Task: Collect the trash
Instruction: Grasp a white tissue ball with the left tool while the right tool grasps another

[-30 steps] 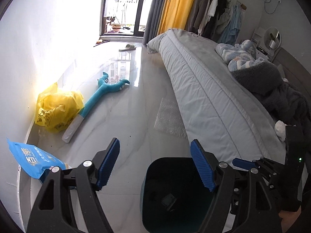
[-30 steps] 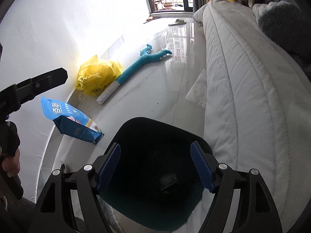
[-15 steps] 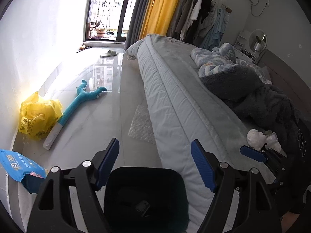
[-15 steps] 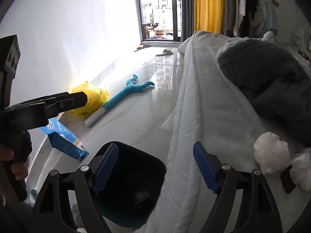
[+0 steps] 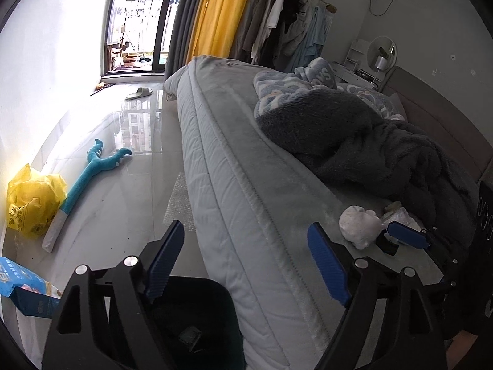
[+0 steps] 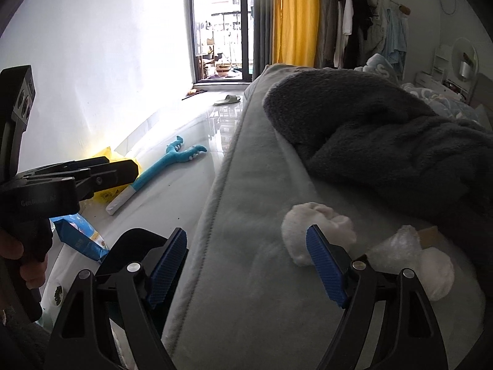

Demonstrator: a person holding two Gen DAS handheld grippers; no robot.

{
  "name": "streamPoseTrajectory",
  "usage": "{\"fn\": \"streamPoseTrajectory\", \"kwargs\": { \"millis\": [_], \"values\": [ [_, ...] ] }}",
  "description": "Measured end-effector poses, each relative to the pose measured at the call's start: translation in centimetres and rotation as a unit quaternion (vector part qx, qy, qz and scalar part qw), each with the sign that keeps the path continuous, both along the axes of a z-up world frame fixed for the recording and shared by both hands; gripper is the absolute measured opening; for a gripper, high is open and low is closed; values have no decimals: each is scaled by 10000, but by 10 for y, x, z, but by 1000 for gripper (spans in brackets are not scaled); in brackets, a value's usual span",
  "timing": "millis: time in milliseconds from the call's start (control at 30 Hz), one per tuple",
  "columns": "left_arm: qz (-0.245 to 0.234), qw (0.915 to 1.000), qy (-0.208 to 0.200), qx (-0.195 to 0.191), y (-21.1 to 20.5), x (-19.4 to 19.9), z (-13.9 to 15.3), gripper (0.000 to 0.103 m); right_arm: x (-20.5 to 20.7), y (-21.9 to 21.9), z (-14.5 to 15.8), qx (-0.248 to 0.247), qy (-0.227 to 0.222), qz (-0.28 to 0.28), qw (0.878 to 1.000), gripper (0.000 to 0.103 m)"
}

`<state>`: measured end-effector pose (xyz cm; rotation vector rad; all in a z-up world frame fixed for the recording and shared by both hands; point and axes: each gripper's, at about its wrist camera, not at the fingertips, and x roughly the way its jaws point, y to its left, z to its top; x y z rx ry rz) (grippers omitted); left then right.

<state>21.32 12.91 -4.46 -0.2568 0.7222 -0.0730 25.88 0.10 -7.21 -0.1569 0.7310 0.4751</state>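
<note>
A crumpled white tissue wad (image 5: 359, 226) (image 6: 317, 226) lies on the grey bed near its edge. Beside it are a clear plastic scrap (image 6: 397, 249) and a second white wad (image 6: 437, 274). My right gripper (image 6: 246, 232) is open over the bed edge, its right pad just in front of the first wad, nothing between its fingers. My left gripper (image 5: 245, 231) hangs over the mattress side, its jaws opening and empty. The black bin (image 5: 197, 317) (image 6: 135, 246) stands on the floor against the bed, below both grippers.
A dark fleece blanket (image 5: 369, 141) is heaped on the bed behind the wads. On the glossy floor lie a yellow bag (image 5: 30, 206), a blue packet (image 5: 21, 283), a teal plush toy (image 5: 92, 169), a bubble-wrap sheet (image 5: 178, 206) and a slipper (image 5: 138, 93).
Both grippers rose from over the bin and swung right toward the bed. The white wads came into view, and the bin slid to the lower left. The left jaws stand slightly wider.
</note>
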Motion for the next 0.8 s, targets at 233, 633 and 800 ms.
{"fn": "streamPoseTrajectory", "kwargs": {
  "millis": [233, 633, 800],
  "values": [
    [-331, 9994, 67, 75, -47, 22, -7, 86, 6, -45, 2, -30, -102, -289, 9995, 81],
    [-836, 9964, 121, 8, -107, 50, -25, 89, 29, -122, 6, 50, -155, -831, 9964, 82],
    [-1074, 9941, 141, -13, -129, 58, -32, 90, 36, -143, 1, 26, -104, -990, 9950, 82]
  ]
}}
